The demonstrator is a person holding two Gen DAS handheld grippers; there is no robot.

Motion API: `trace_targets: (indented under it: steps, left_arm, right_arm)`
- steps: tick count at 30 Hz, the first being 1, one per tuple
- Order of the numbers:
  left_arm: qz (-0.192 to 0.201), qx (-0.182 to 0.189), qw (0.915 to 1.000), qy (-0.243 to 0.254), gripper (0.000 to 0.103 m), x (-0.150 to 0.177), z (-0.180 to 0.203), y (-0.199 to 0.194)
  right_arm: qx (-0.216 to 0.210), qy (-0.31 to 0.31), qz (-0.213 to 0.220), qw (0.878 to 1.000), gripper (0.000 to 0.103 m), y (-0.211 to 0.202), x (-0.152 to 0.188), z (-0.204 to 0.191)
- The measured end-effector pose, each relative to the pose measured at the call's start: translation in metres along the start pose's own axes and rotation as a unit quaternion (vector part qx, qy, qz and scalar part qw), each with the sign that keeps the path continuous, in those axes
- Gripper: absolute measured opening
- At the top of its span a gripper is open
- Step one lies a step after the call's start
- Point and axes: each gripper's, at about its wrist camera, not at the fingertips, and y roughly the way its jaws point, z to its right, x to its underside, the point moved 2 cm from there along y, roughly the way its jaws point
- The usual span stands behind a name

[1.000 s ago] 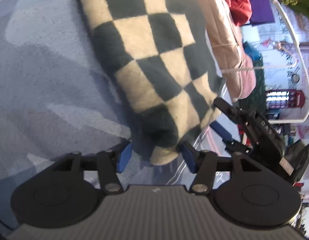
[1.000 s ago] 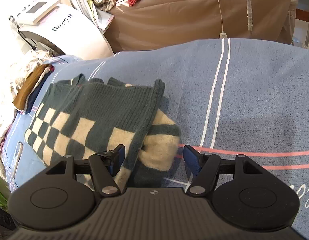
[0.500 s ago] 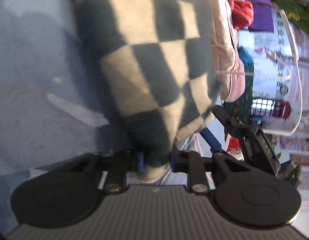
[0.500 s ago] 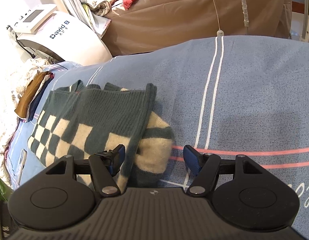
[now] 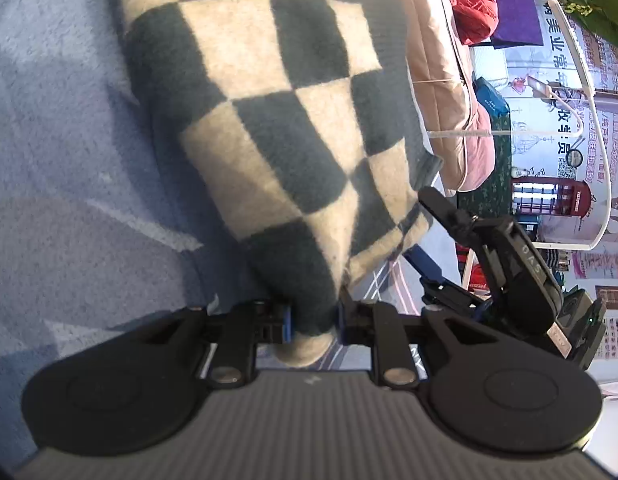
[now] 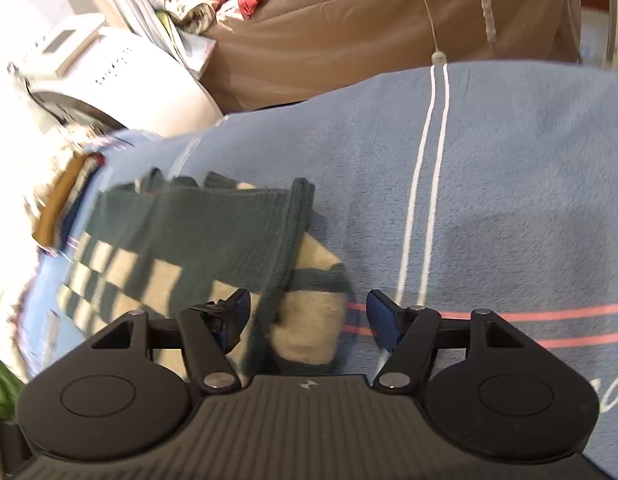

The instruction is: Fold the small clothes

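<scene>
Left gripper (image 5: 313, 322): clamped on dark-green-and-cream checked knitted garment (image 5: 269, 120). Right gripper (image 6: 307, 314): wide, straddling apparently the adjacent corner; close before lifting together.

- The checked sweater (image 5: 277, 128) runs off the top edge of the left wrist view, its far end unseen.
- A folded corner hides most of the left gripper's (image 5: 312, 322) blue pads.
- In the right wrist view, the white machine (image 6: 109, 80) and the stacked clothes (image 6: 65, 200) at left smear into blur.
- White lettering on the blue blanket (image 6: 509, 160) is cut off at the right edge.
</scene>
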Motion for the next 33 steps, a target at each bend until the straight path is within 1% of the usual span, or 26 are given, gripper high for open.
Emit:
trace_targets:
  steps: [2,5,8,9,10,11,12,15,17,20,27,29,33]
  left_arm:
    - [-0.001,-0.001,1.0000,-0.005,0.018,-0.001,0.001,0.002]
    - [-0.002,-0.002,1.0000,-0.001,0.018,-0.003,0.003,0.002]
    - [-0.005,-0.003,1.0000,0.005,0.018,-0.003,-0.002,-0.002]
    - [-0.006,-0.005,0.9999,0.011,0.018,0.000,-0.007,-0.007]
    - [-0.006,-0.011,0.9998,0.018,0.018,-0.001,-0.005,-0.007]
    - [-0.006,-0.019,0.9994,0.028,0.018,0.000,-0.004,-0.010]
    - [-0.007,-0.026,0.9988,0.040,0.018,0.000,-0.002,-0.012]
    - [-0.008,-0.048,0.9977,0.048,0.018,-0.003,0.007,-0.014]
    - [-0.011,-0.055,0.9971,0.051,0.018,-0.004,0.010,-0.014]
    - [-0.012,-0.065,0.9953,0.071,0.018,-0.006,0.017,-0.015]
    - [-0.011,-0.054,0.9960,0.070,0.016,-0.013,0.022,-0.029]
    - [-0.008,-0.050,0.9962,0.071,0.016,-0.017,0.023,-0.038]
    - [-0.001,-0.041,0.9975,0.058,0.016,-0.028,0.026,-0.057]
  right_arm:
    - [0.001,0.003,-0.021,1.000,0.103,0.007,0.001,0.003]
    - [-0.008,0.000,-0.019,1.000,0.103,0.012,-0.001,0.003]
    - [-0.019,0.009,-0.018,1.000,0.093,0.020,-0.003,0.002]
    - [-0.021,0.012,-0.018,1.000,0.086,0.023,-0.004,0.002]
    - [-0.023,0.011,-0.019,0.999,0.075,0.025,-0.004,0.001]
    - [-0.023,0.009,-0.024,0.999,0.046,0.028,-0.005,0.000]
    - [-0.025,0.012,-0.029,0.999,0.040,0.030,-0.005,-0.001]
    - [-0.023,0.011,-0.030,0.999,0.031,0.029,-0.006,-0.003]
    - [-0.023,0.008,-0.030,0.999,0.028,0.026,-0.007,-0.005]
    - [-0.023,0.008,-0.028,0.999,0.026,0.021,-0.009,-0.009]
    - [-0.025,-0.003,-0.031,0.999,0.025,0.010,-0.014,-0.031]
    - [-0.025,-0.004,-0.031,0.999,0.025,0.008,-0.017,-0.039]
    - [-0.032,0.002,-0.030,0.999,0.025,0.004,-0.023,-0.059]
